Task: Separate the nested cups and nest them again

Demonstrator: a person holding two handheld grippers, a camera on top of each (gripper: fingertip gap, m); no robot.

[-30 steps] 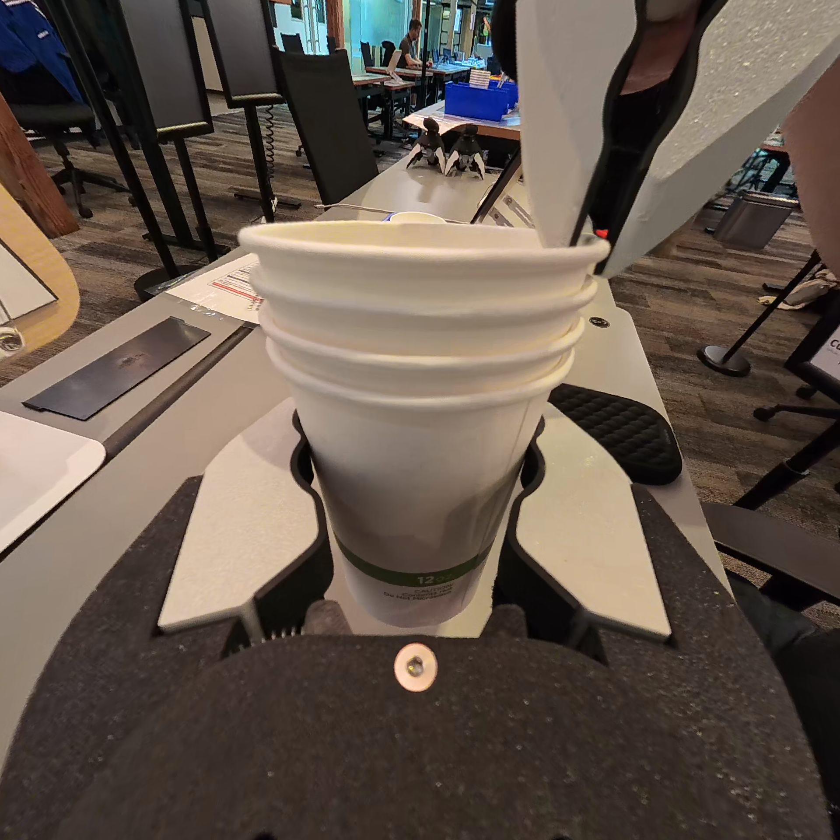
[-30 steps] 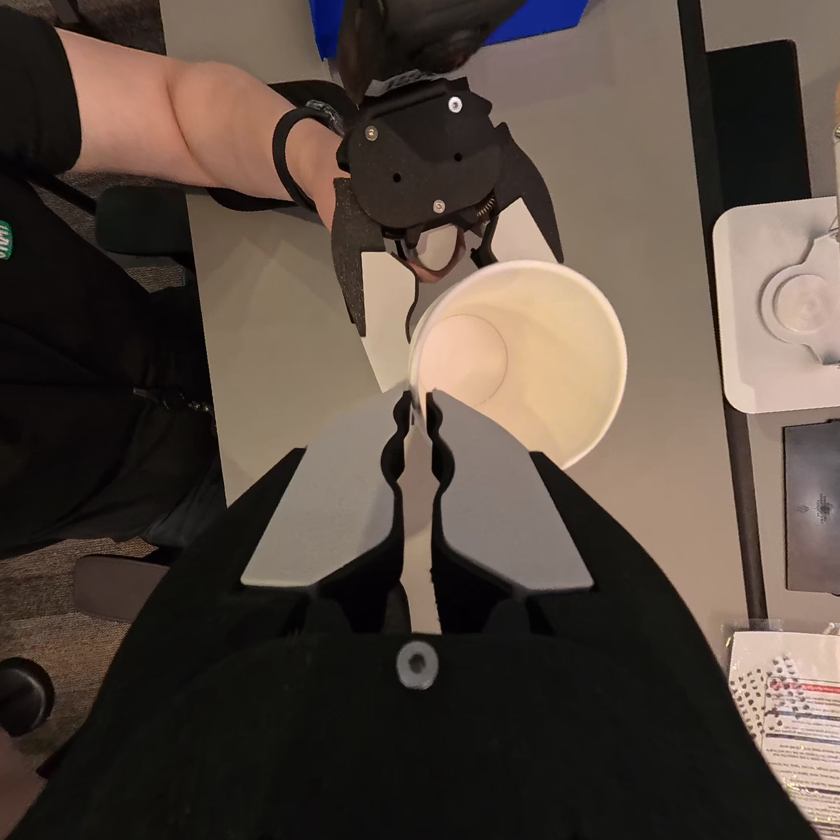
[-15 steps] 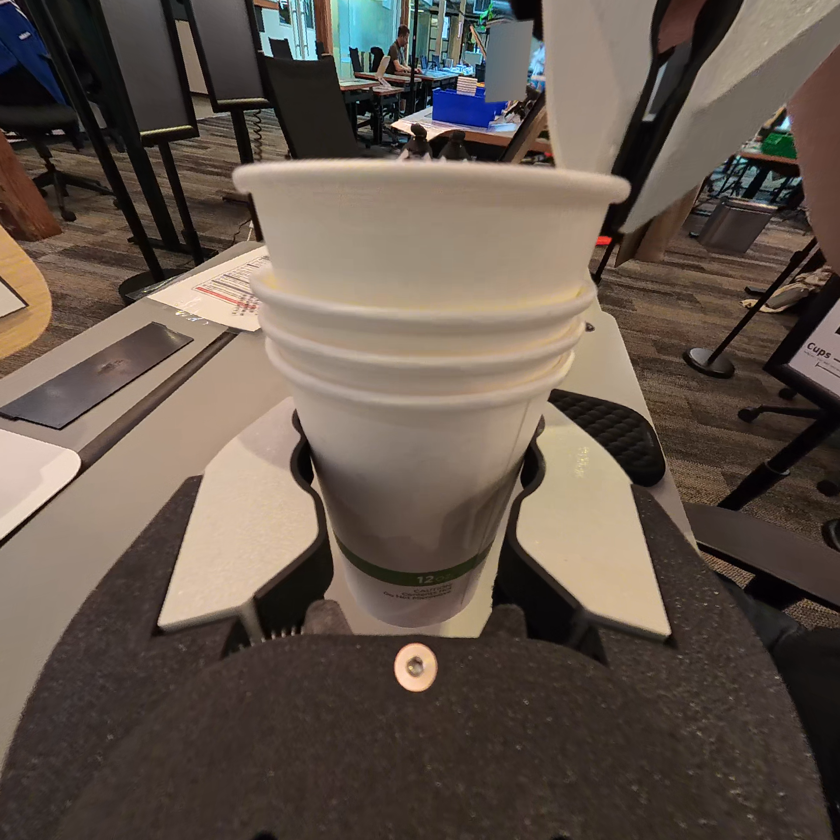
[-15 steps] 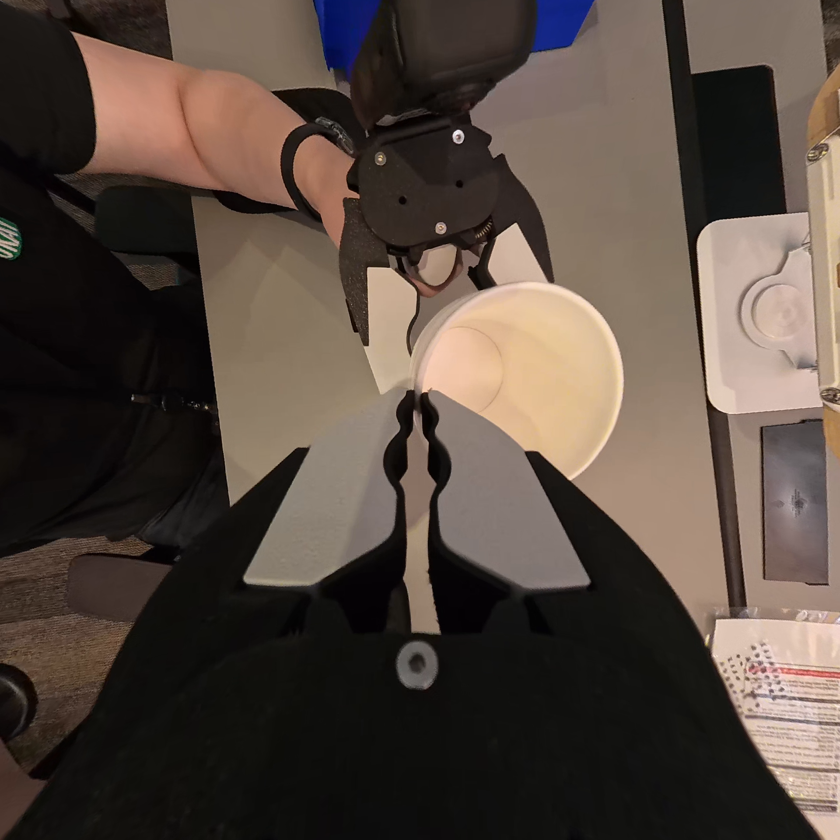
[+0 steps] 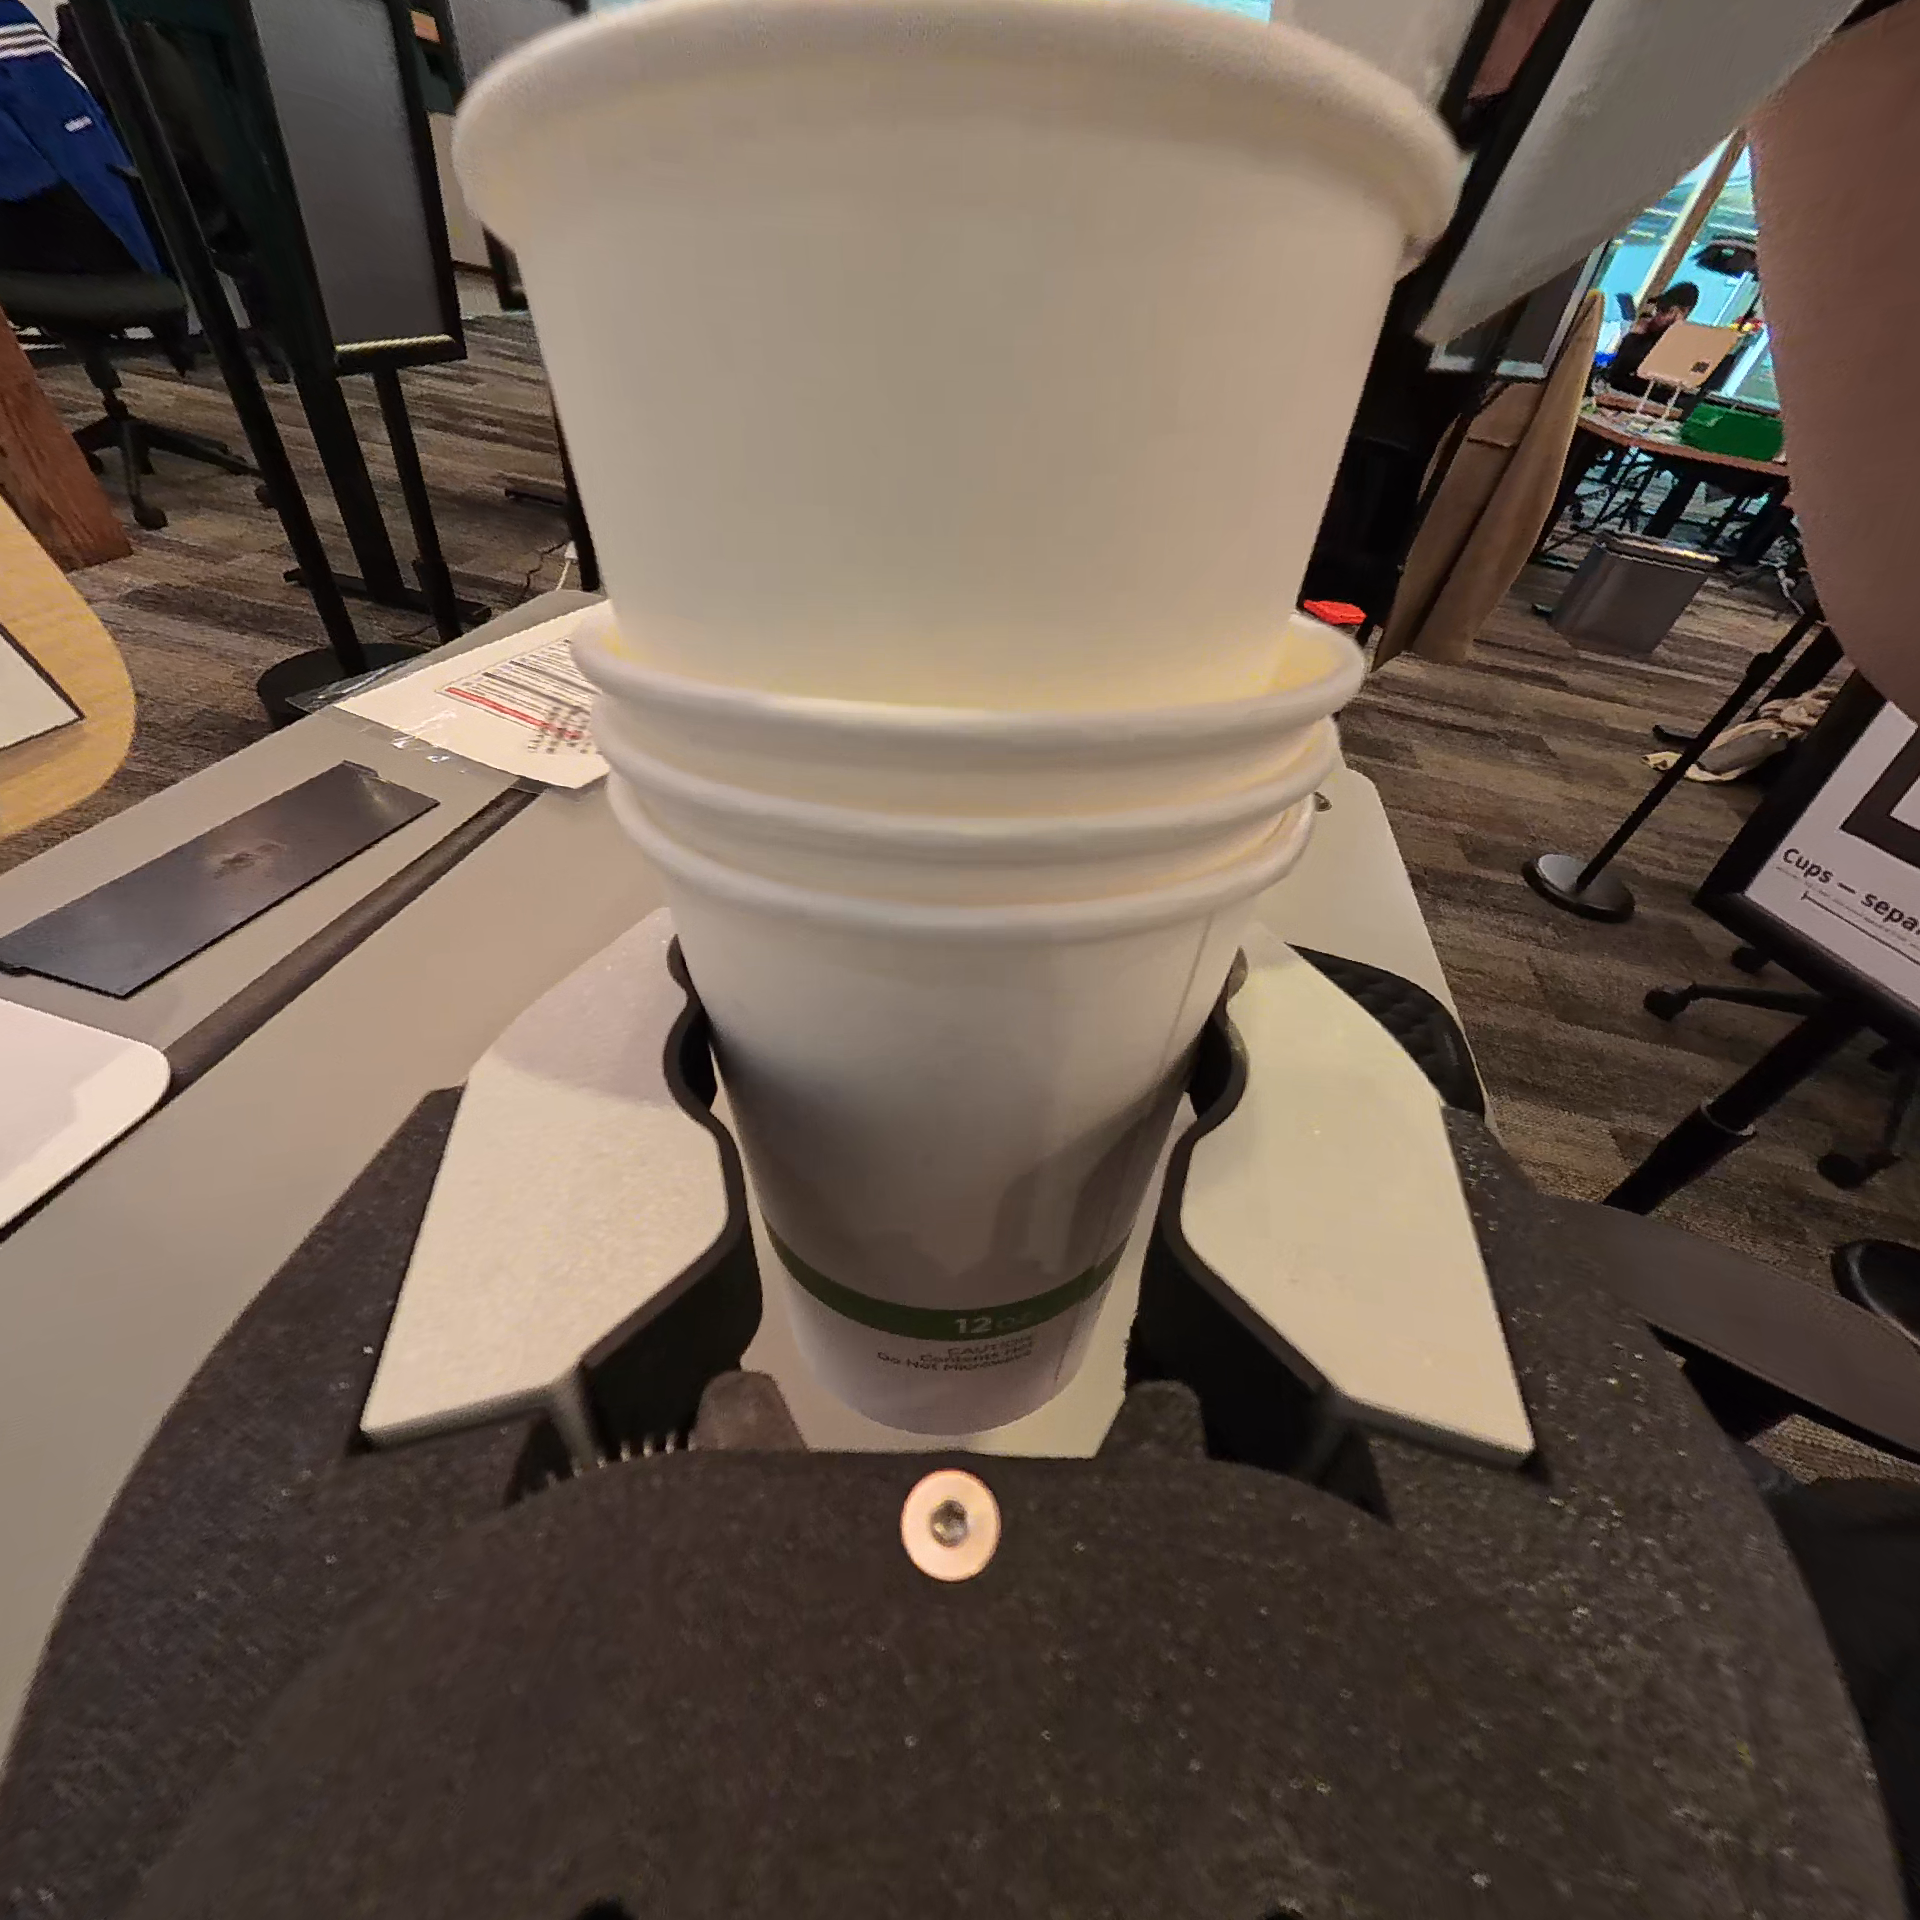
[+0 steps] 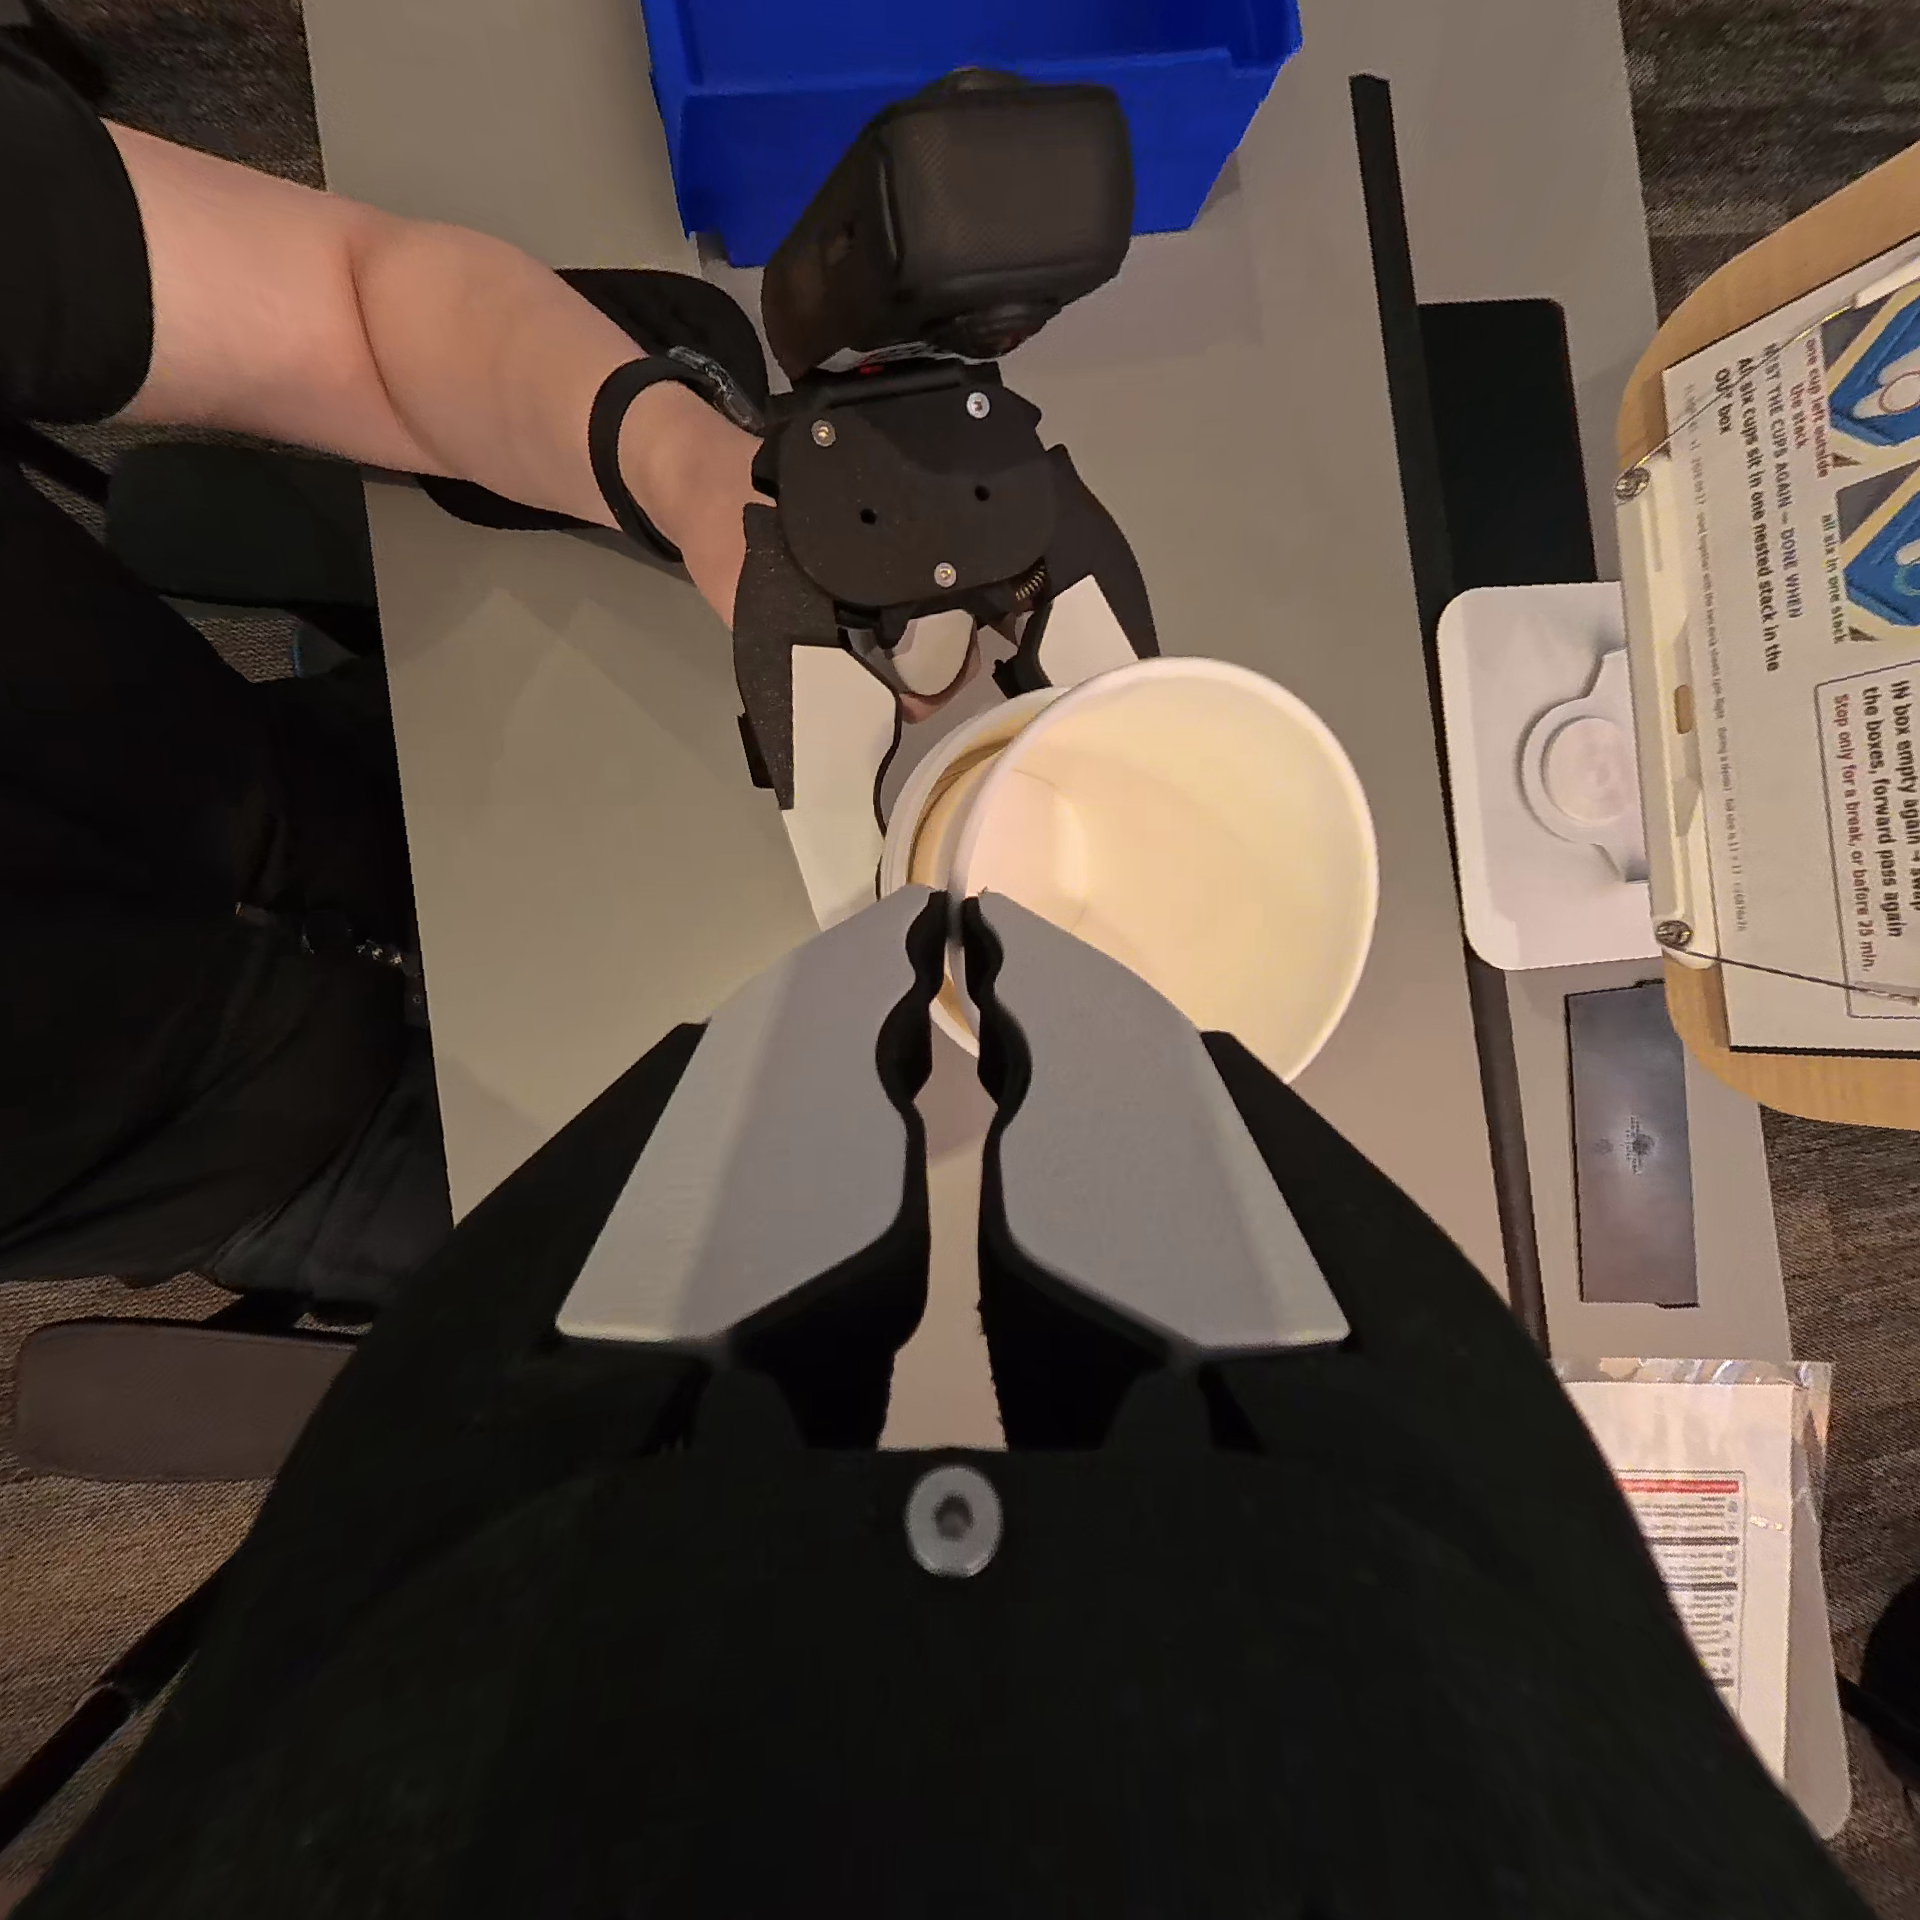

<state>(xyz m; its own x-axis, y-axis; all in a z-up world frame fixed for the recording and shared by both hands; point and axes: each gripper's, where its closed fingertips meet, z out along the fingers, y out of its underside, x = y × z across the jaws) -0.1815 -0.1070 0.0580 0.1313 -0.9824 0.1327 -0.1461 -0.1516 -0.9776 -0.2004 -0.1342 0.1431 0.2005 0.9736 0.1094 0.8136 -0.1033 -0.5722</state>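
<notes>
A stack of nested white paper cups (image 5: 956, 1049) stands upright between my left gripper's (image 5: 956, 997) fingers, whose pads press on its sides; the outer cup has a green band near the bottom. My right gripper (image 6: 956, 914) is shut on the rim of the top cup (image 6: 1174, 862) and holds it tilted, raised partly out of the stack (image 6: 914, 800). In the left wrist view the top cup (image 5: 956, 343) rises high above the other rims, with the right gripper's white fingers (image 5: 1507, 156) at its upper right. The left gripper (image 6: 940, 717) shows from above in the right wrist view.
The grey table (image 6: 582, 831) carries a blue bin (image 6: 966, 114) at the far end, a white tray (image 6: 1538, 790), a black mat (image 6: 1631, 1143), a wooden board with a sheet (image 6: 1787, 623) and a bagged paper (image 6: 1704, 1558). A black padded rest (image 5: 1392, 1029) lies behind the stack.
My right gripper's pads closed fully on the top cup's rim and pulled it upward; it now stands well above the stack and tilts. The left gripper kept its hold on the stack.
</notes>
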